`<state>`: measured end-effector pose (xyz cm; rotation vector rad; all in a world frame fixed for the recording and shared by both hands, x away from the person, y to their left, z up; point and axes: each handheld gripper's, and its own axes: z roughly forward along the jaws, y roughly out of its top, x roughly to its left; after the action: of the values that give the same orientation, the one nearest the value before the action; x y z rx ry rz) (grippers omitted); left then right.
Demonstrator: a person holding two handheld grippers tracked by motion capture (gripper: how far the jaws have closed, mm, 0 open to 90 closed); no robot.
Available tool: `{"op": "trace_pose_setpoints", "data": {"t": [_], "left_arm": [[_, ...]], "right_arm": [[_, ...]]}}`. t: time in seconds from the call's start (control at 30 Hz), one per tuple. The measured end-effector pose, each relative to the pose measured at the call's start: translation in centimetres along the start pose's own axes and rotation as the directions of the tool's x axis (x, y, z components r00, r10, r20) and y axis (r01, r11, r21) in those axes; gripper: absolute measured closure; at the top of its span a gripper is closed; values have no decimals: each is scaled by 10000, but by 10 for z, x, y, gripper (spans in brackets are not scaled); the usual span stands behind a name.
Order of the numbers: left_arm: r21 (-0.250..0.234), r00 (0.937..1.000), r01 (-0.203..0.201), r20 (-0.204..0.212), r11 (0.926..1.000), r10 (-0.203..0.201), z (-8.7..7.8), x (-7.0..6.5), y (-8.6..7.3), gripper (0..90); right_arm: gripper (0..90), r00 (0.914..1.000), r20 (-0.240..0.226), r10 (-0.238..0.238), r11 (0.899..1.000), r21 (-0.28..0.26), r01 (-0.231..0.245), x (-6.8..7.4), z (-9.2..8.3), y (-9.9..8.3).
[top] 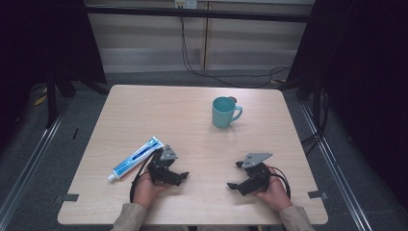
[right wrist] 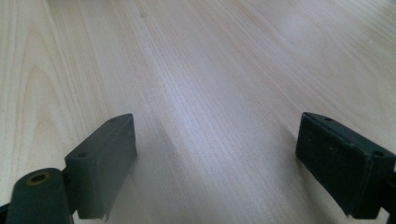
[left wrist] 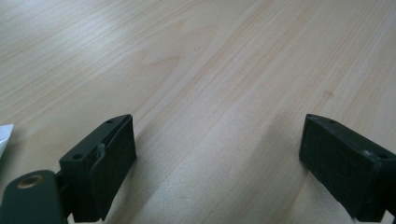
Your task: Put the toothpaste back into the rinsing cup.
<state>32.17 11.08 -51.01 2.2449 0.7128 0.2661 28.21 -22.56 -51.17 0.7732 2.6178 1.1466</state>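
A teal mug (top: 224, 111) stands upright on the far middle of the wooden table (top: 144, 110), handle to the right. A blue and white toothpaste tube (top: 136, 158) lies at the near left, cap toward the front left. Just right of the tube my left gripper (top: 179, 168) rests on the table, open, with nothing between its jaws. My right gripper (top: 235, 175) rests at the near right, also open and empty. In the left gripper view the gripper (left wrist: 217, 158) faces bare wood, with a white tube corner (left wrist: 4, 133) at the left edge. The right gripper view's gripper (right wrist: 215, 161) faces bare wood.
A person's hands and beige sleeves (top: 129, 216) come in from the near edge. Black cables (top: 231, 77) run on the grey floor beyond the table. Dark curtains and stands (top: 53, 91) flank both sides. Metal floor rails (top: 29, 163) run along the left and right.
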Motion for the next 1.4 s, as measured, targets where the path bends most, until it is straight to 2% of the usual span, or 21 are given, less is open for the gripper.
{"op": "trace_pose_setpoints", "data": {"t": [0.1, 0.2, 0.3, 0.37, 0.4, 0.43, 0.5, 0.57, 0.63, 0.8, 0.93, 0.97, 1.0, 1.07, 1.27, 1.3, 1.33, 1.4], "left_arm": [[-13, 10000, 32, -19, 10000, -32, 0, 0, 0, 106], [182, 10000, -8, -32, 9998, 9, 0, -1, 2, 107], [539, 9999, -133, 84, 9985, 128, -3, 1, 6, 164], [921, 9997, -123, 201, 9957, 105, -5, 2, 8, 163], [1358, 9993, -124, 374, 9907, 73, -10, 5, 12, 181], [1358, 9993, -124, 374, 9907, 73, -10, 5, 12, 183], [1663, 9986, -187, 516, 9859, 103, -15, 8, 17, 184], [1978, 9978, -474, 556, 9791, 370, -22, 10, 24, 203], [2434, 9967, -647, 634, 9678, 507, -33, 16, 33, 214], [2849, 9974, -693, 394, 9560, 605, -47, 26, 41, 223], [3010, 9986, -534, 162, 9521, 509, -59, 35, 44, 229], [3187, 9985, -551, 115, 9462, 543, -61, 39, 44, 229], [3215, 9988, -476, 18, 9457, 497, -62, 40, 43, 233], [3389, 9993, -372, 56, 9401, 376, -65, 45, 42, 237], [3900, 9994, -97, -259, 9208, 215, -73, 58, 37, 250], [3936, 9993, -57, -307, 9193, 193, -74, 60, 37, 256], [3993, 9990, 171, -441, 9167, 6, -75, 64, 34, 262], [4028, 9986, 223, -520, 9150, -15, -76, 66, 33, 262]], "right_arm": [[125, 9999, 70, 74, 10000, 1, -74, 0, 0, 0], [125, 10000, 74, 65, 10000, -1, -65, 0, 0, 0], [125, 10000, 75, 56, 10000, -3, -56, 0, 0, 0], [125, 9999, 62, 90, 10000, 6, -90, 0, 0, 0], [125, 9999, 48, 88, 10000, -2, -88, 0, 0, 0], [125, 9999, 48, 88, 10000, -2, -88, 0, 0, 0], [124, 10000, 41, 61, 10000, 9, -61, 0, 0, 0], [124, 10000, 50, 45, 10000, 0, -45, 0, 0, 0], [125, 10000, 45, 75, 10000, 1, -75, 0, 0, 0], [125, 10000, 36, 54, 10000, 4, -54, -1, 0, 0], [125, 10000, 35, 54, 10000, 4, -54, -1, 0, 0], [124, 10000, 36, 72, 10000, -1, -72, 0, 0, 0], [124, 10000, 42, 67, 10000, 0, -67, 0, 0, 0], [124, 10000, 40, 67, 10000, 3, -67, 0, 0, 0], [124, 10000, 39, 73, 10000, 1, -73, 0, 0, 0], [124, 10000, 35, 56, 10000, 8, -56, 0, 0, 0], [124, 10000, 42, 61, 10000, -1, -61, 0, 0, 0], [124, 10000, 47, 59, 10000, -1, -59, 0, 0, 0]]}}
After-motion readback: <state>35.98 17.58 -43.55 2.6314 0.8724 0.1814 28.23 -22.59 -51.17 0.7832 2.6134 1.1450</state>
